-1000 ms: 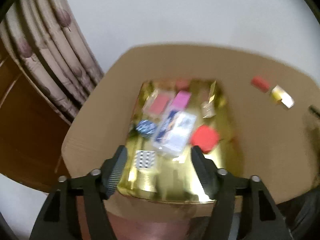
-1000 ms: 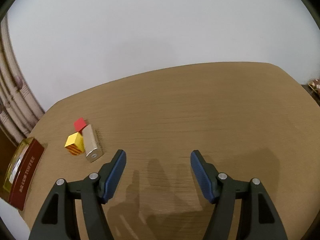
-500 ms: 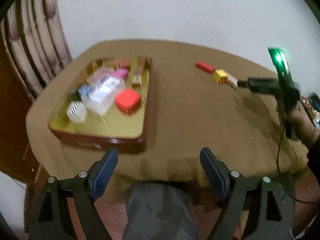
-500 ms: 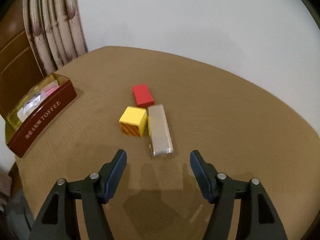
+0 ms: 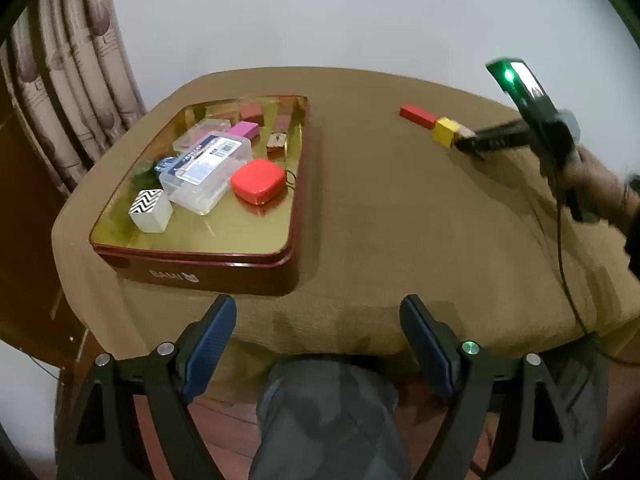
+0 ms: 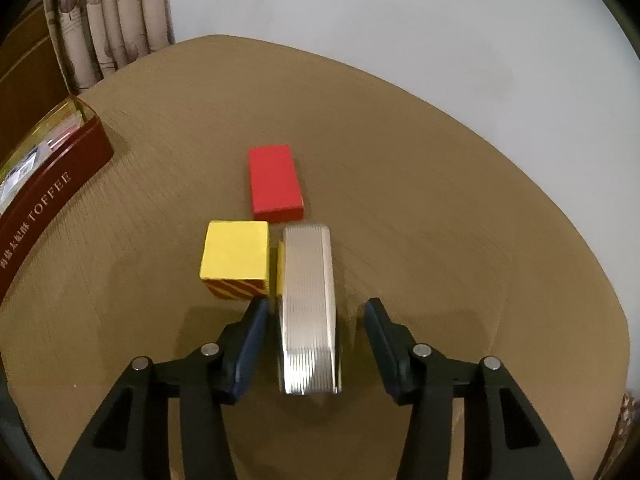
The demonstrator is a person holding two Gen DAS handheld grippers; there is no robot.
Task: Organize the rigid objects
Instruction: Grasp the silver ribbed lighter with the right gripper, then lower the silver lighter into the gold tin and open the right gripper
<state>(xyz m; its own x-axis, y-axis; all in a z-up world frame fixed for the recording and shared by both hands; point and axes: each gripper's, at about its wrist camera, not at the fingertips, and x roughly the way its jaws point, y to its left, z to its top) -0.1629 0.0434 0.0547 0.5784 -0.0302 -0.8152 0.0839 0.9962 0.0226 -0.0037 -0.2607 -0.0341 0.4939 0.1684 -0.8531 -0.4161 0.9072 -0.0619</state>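
Note:
In the right wrist view a ribbed silver metal case (image 6: 308, 308) lies on the brown table between the open jaws of my right gripper (image 6: 316, 312), with gaps on both sides. A yellow cube (image 6: 235, 254) sits just left of it and a flat red box (image 6: 275, 182) just beyond. In the left wrist view my left gripper (image 5: 316, 320) is open and empty, back past the table's near edge. The right gripper (image 5: 472, 146) shows there beside the yellow cube (image 5: 446, 131) and red box (image 5: 418, 115).
A dark red toffee tin (image 5: 200, 268) with a gold inside stands on the table's left (image 6: 44, 196). It holds several items, among them a red square case (image 5: 258, 181), a clear plastic box (image 5: 208, 166) and a zigzag cube (image 5: 150, 210). Curtains (image 5: 60, 92) hang behind. A knee (image 5: 324, 412) is below.
My right gripper has moved forward and down until the silver case lies between its jaws. My left gripper has pulled back from over the tin to beyond the table's near edge.

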